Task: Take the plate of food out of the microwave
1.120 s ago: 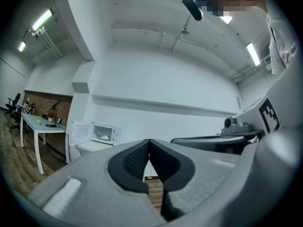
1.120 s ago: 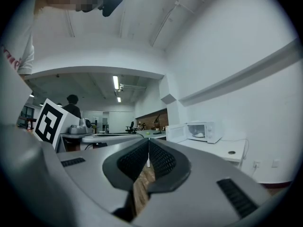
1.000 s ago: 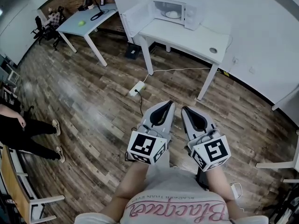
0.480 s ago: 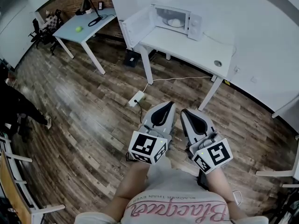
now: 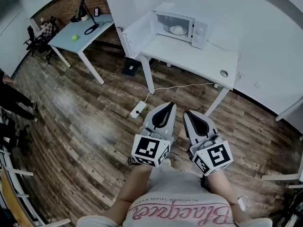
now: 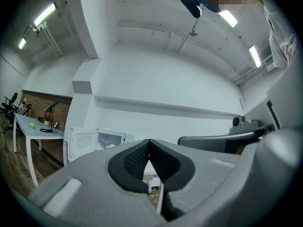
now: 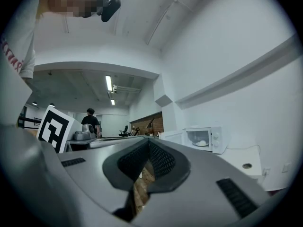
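Nearest to us, our forearms ran out from a pale printed shirt [image 5: 179, 213] to the two tools, each carrying its marker cube [image 5: 150, 150] at the rear. We held the left gripper [image 5: 169, 106] and the right gripper [image 5: 186, 112] side by side, close but not touching, both pointing level towards the table ahead. The jaws of each were pressed together tip to tip, and neither gripper view showed anything between them.

Below the grippers lay the wooden floor [image 5: 85, 122]. Just beyond the left gripper's tip and slightly to its left, a white power strip [image 5: 138, 109] sat on the boards, with a pale cable [image 5: 180, 86] running from it across the floor towards the table.

Well ahead of both grippers stood a white table [image 5: 199, 60], with a round opening [image 5: 224, 73] in its top on the right gripper's side. At the table's far edge sat the white microwave [image 5: 182, 25], its door [image 5: 138, 32] swung wide open towards the left gripper's side. The plate of food [image 5: 176, 30] was inside the microwave's chamber, well apart from both grippers. A dark box [image 5: 129, 68] stood on the floor beside the table's left leg.

Farther off, to the left of the left gripper, a pale blue table [image 5: 80, 30] carried a small green ball [image 5: 74, 38] and a dark desk lamp [image 5: 81, 8]. A person [image 5: 12, 98] in dark clothes stood far out to the left.
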Motion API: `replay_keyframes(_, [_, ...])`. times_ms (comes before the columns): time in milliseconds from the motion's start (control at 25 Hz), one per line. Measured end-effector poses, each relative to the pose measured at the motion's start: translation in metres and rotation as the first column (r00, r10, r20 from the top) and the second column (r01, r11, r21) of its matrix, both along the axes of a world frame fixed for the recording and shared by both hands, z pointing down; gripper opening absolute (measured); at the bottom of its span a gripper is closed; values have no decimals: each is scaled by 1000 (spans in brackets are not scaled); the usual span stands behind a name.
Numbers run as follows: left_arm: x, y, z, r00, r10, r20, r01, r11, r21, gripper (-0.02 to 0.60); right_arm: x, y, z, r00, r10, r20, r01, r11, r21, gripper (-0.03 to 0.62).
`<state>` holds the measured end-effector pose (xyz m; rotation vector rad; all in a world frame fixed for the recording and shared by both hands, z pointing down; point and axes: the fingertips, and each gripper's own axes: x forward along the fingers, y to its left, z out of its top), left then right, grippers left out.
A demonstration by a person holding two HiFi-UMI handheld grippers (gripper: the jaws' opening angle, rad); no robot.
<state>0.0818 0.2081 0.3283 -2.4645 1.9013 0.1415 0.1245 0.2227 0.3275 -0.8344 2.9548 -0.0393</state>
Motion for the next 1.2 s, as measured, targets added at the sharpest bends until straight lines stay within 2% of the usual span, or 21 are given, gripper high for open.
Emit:
replay_keyframes(280, [-23, -23, -4, 1000, 21, 15, -21, 1000, 8, 5, -27, -28, -4, 1000, 11, 8, -11, 1000, 3, 12])
replay_keyframes(560, [-36, -33, 4, 1000, 22, 1, -22, 1000, -4, 6, -46, -32, 5, 999, -25, -45, 25, 1000, 16, 12])
replay_keyframes(920, [-40, -53, 10, 999, 31, 9, -31, 999, -29, 6, -55, -49, 12, 998, -11, -67, 12, 1000, 22, 12])
replay_keyframes(1200, [-50, -72, 15, 999, 35, 17, -34, 998, -45, 5, -64, -73, 15, 999, -5, -50, 5, 1000, 2, 12])
